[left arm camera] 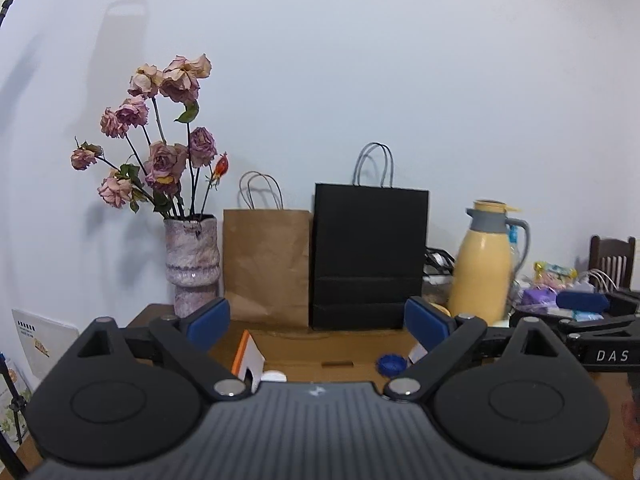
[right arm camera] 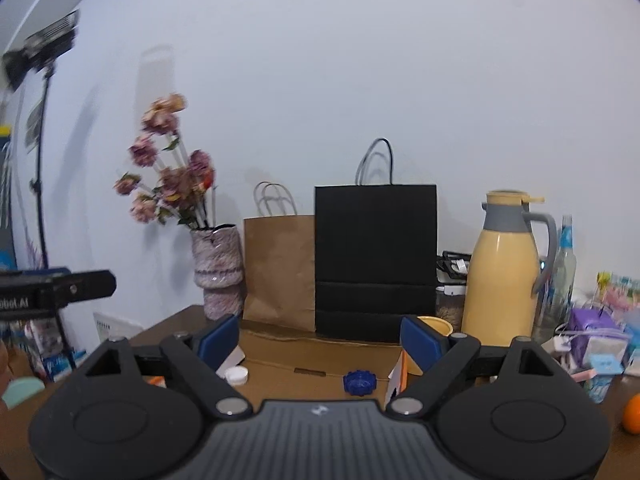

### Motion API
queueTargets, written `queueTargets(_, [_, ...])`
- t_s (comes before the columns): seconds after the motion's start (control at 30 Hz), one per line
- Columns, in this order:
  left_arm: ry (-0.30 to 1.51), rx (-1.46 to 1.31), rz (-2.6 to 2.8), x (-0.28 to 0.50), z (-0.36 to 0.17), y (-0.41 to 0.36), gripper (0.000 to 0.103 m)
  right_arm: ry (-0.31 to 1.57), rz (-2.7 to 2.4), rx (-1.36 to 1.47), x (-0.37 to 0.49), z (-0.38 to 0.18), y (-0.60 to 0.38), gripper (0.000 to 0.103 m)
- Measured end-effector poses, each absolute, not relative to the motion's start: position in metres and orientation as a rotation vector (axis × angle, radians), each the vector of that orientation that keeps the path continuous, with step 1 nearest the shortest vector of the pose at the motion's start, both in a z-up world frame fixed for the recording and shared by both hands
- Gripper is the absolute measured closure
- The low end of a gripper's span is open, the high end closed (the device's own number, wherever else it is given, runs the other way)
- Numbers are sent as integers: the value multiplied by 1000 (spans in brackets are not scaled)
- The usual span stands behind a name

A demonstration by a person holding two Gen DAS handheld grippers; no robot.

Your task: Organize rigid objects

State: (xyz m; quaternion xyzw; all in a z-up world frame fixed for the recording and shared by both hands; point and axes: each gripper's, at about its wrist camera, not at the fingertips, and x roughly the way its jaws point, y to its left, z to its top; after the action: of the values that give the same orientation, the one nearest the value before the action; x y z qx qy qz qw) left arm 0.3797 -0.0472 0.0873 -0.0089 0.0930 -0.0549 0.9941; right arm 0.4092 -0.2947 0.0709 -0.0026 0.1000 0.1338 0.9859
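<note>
My left gripper (left arm camera: 316, 324) is open and empty above a flat brown cardboard sheet (left arm camera: 320, 346). My right gripper (right arm camera: 320, 336) is open and empty over the same cardboard (right arm camera: 316, 354). On the cardboard lie a blue bottle cap (left arm camera: 391, 363) (right arm camera: 359, 382), a white cap (left arm camera: 274, 376) (right arm camera: 236, 376) and an orange-and-white small box (left arm camera: 248, 358) (right arm camera: 398, 376). A yellow cup (right arm camera: 436, 326) stands behind my right gripper's right finger. The right gripper shows at the right edge of the left wrist view (left arm camera: 588, 308).
Along the wall stand a vase of dried roses (left arm camera: 192, 264) (right arm camera: 218, 272), a brown paper bag (left arm camera: 266, 264) (right arm camera: 280, 272), a black paper bag (left arm camera: 368, 256) (right arm camera: 374, 260) and a yellow thermos jug (left arm camera: 484, 264) (right arm camera: 504, 264). Cluttered packets (right arm camera: 596, 332) and an orange (right arm camera: 632, 414) lie at the right.
</note>
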Motion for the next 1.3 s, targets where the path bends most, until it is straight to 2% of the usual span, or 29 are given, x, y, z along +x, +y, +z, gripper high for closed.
queueTargets(0.43, [173, 63, -91, 256, 58, -48, 2, 167, 272, -87, 280, 54, -289, 10])
queueTargets(0.57, [118, 71, -99, 204, 47, -42, 0, 177, 280, -70, 235, 40, -290, 0])
queueTargets(0.87, [156, 23, -162, 97, 10, -6, 0, 225, 302, 23, 128, -2, -283, 0])
queueTargets(1.07, [150, 44, -165, 98, 5, -10, 0, 252, 330, -61, 110, -21, -260, 0])
queueTargets(1.13, [160, 28, -167, 105, 2, -13, 0, 271, 335, -57, 115, -25, -257, 2])
queueTargets(1.2, [180, 16, -174, 112, -3, -15, 0, 278, 332, -42, 123, -29, -257, 11])
queueTargets(1.3, [205, 37, -174, 123, -14, -20, 0, 283, 309, -25, 133, -35, -260, 14])
